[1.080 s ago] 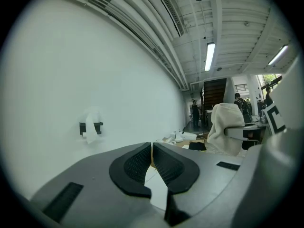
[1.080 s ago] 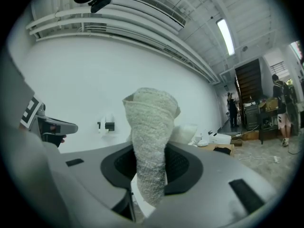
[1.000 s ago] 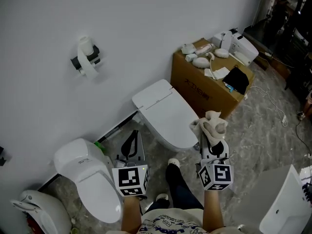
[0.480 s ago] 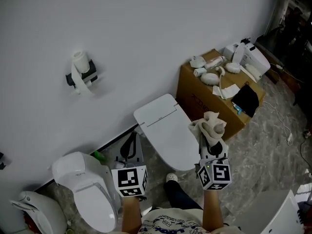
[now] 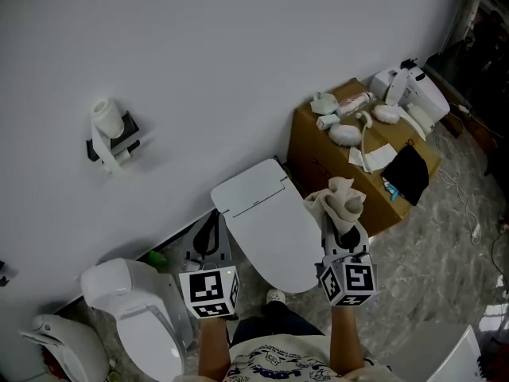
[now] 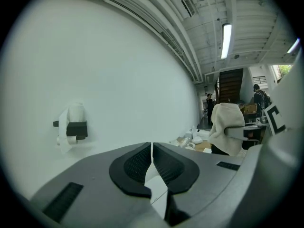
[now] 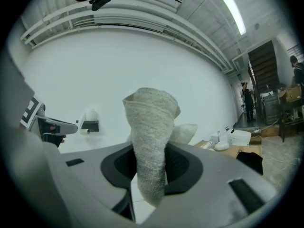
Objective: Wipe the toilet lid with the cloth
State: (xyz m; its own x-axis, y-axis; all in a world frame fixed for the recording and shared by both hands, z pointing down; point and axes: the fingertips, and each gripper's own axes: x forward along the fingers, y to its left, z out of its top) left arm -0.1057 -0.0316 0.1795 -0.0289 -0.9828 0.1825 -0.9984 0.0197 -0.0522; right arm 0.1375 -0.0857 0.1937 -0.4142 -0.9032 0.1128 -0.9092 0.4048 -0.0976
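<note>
A white toilet with its lid (image 5: 262,221) down stands against the wall in the head view's middle. My right gripper (image 5: 343,231) is shut on a beige cloth (image 5: 338,201), which it holds bunched above the lid's right edge. In the right gripper view the cloth (image 7: 149,160) stands up between the jaws. My left gripper (image 5: 211,249) hangs left of the toilet with its jaws closed on nothing; in the left gripper view (image 6: 152,163) the pads meet, and the cloth (image 6: 227,134) shows at the right.
A brown cardboard box (image 5: 342,161) with white parts and a black cloth on top stands right of the toilet. A second toilet (image 5: 135,309) sits at lower left. A toilet paper holder (image 5: 107,134) hangs on the wall. The floor is grey marble.
The view has shifted so the toilet and box sit lower and more central. Both grippers have stayed in nearly the same place, the cloth still held.
</note>
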